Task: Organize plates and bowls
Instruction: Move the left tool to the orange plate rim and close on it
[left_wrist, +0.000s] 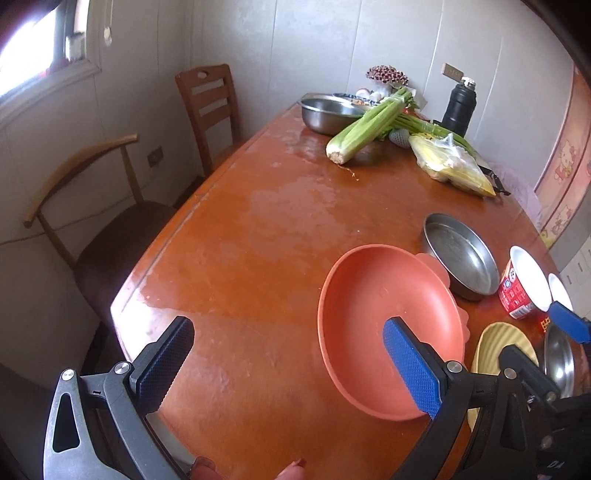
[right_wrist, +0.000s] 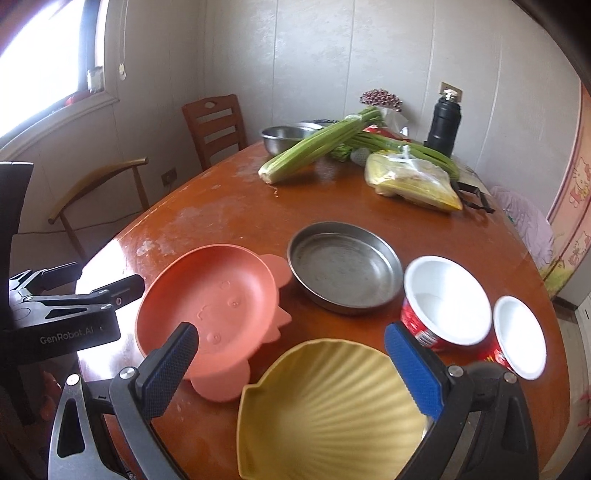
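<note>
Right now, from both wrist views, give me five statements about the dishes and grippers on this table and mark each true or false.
1. Both grippers are open and hold nothing. True: the left gripper and the right gripper have their jaws spread wide.
2. The orange plate is stacked inside the steel pan. False: they sit side by side on the table.
3. The yellow shell-shaped plate lies nearest the right gripper. True.
4. The two red-and-white bowls are full of soup. False: both look empty, with white insides.
5. The celery lies in the orange plate. False: it lies at the far end, leaning on a steel bowl.
</note>
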